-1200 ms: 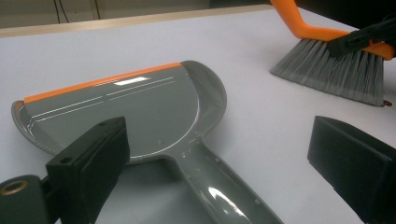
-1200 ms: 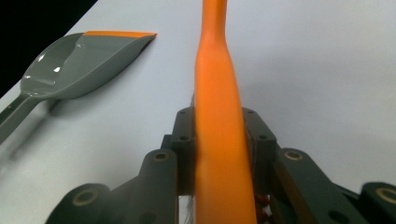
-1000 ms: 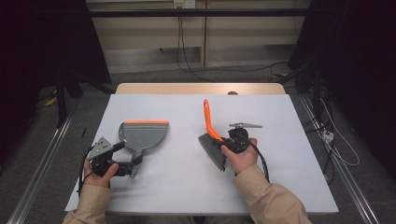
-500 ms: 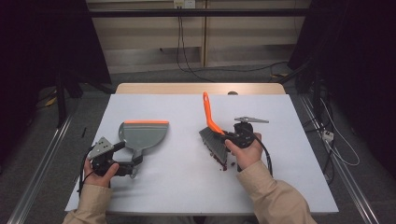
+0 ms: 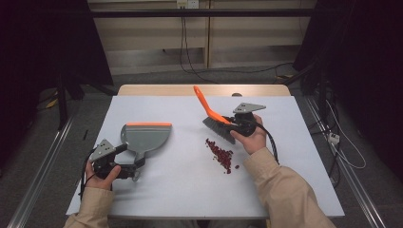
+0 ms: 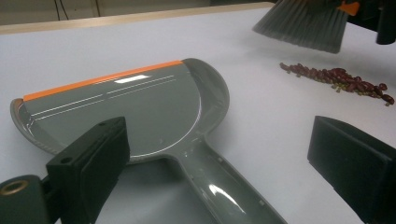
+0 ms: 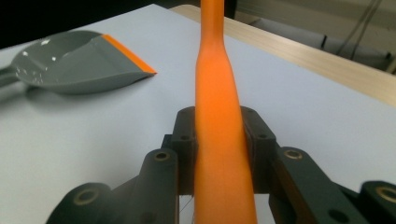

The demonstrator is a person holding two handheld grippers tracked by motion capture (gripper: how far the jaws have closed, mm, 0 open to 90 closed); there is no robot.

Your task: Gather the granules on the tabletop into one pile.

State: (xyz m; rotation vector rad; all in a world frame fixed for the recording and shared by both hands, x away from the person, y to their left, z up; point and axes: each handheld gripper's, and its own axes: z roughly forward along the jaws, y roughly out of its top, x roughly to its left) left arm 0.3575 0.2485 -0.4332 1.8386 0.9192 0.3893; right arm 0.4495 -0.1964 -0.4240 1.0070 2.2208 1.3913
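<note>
Brush (image 5: pixel 216 121) in the right gripper (image 5: pixel 236 124), lifted just behind the spilled beans (image 5: pixel 220 154) on the table (image 5: pixel 190 190).
High view: dustpan (image 5: pixel 145 137) lies well left of them. Left gripper view: jaws stand wide either side of the dustpan handle (image 6: pixel 219 186), not pressing; glossy, probably slippery plastic. Right gripper view: jaws clamp the stiff, light orange handle (image 7: pixel 219 154) low down, a sound hold.

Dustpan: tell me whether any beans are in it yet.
No: the dustpan holds nothing, and the beans lie on the table beside it, under the brush.
</note>
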